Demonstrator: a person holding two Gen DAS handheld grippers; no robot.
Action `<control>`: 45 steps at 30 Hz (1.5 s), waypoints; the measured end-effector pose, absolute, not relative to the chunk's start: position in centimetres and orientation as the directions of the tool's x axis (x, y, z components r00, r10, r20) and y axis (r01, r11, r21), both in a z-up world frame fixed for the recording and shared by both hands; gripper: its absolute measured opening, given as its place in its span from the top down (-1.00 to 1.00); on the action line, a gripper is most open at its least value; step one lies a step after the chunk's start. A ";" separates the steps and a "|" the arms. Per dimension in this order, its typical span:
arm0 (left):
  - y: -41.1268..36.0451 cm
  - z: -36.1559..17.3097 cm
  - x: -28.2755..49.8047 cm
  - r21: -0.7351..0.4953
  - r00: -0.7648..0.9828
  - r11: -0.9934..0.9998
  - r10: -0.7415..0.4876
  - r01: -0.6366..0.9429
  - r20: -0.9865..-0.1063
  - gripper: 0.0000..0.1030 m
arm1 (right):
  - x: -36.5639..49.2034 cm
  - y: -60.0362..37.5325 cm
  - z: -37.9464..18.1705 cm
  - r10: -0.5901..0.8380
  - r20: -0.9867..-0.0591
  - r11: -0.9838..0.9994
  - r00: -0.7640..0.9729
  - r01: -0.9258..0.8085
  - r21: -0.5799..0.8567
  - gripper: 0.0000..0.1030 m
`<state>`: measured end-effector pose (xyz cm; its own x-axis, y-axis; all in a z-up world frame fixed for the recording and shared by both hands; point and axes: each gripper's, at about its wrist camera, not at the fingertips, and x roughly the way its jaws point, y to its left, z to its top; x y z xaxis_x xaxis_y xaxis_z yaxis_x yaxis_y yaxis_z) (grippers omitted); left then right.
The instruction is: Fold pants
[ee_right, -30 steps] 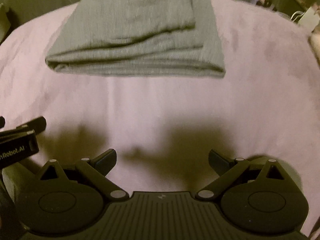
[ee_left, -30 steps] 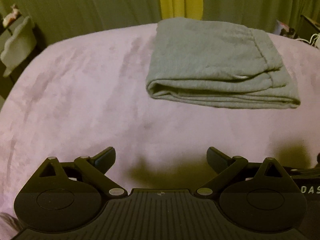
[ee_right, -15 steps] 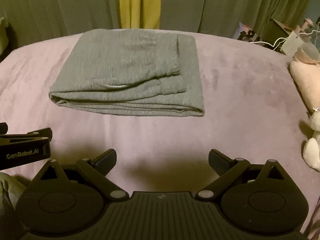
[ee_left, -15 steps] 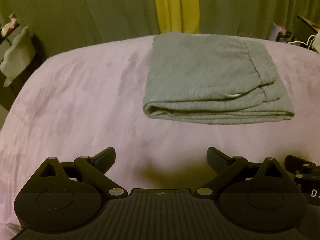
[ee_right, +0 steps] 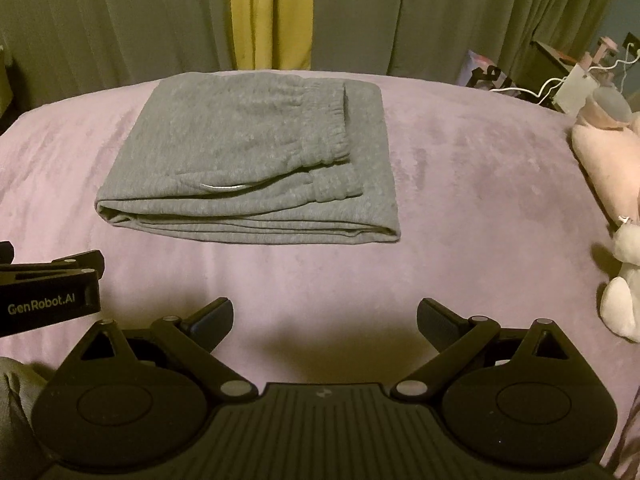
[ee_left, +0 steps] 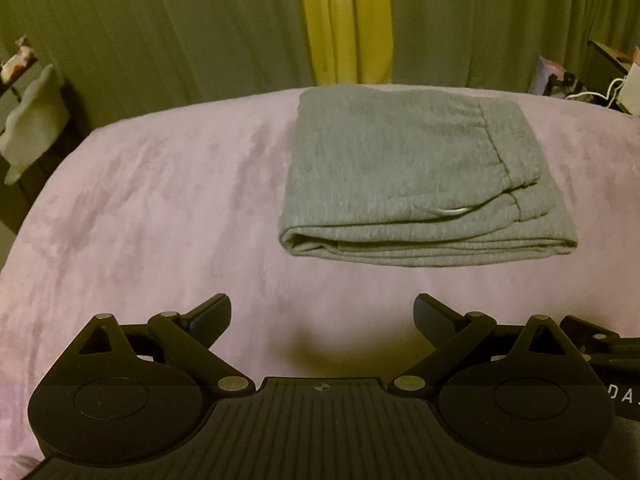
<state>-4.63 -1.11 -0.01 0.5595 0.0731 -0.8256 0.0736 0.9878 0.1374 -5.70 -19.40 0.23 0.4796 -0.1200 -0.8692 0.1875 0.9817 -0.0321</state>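
Hand-held grippers point(ee_right: 325, 318) farther from folded pants point(ee_right: 256, 160).

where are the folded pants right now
The folded grey pants lie on the purple bedspread, left of centre in the right wrist view, ahead of both open grippers and apart from them, with the curtains behind.
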 end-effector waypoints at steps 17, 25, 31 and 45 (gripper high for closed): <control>-1.5 0.0 -4.5 0.135 0.545 0.987 0.065 0.090 -0.836 -0.95 | -5.6 -19.1 0.5 -0.109 -0.872 0.984 0.477 0.177 -0.027 -0.91; -1.5 -0.1 -4.5 0.132 0.541 0.987 0.062 0.091 -0.839 -0.95 | -5.5 -19.1 0.3 -0.113 -0.875 0.982 0.471 0.184 -0.027 -0.91; -1.7 -0.1 -4.5 0.132 0.540 0.986 0.058 0.099 -0.839 -0.95 | -5.4 -19.3 0.1 -0.113 -0.877 0.981 0.467 0.193 -0.023 -0.91; -1.9 -0.1 -4.6 0.131 0.542 0.985 0.051 0.110 -0.839 -0.95 | -5.5 -19.3 0.2 -0.116 -0.875 0.980 0.470 0.198 -0.024 -0.91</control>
<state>-4.58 -1.86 -0.11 0.5421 0.0510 -0.8388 0.1098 0.9853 0.1309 -5.50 -19.34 0.16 0.4702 -0.1162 -0.8749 0.1979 0.9799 -0.0238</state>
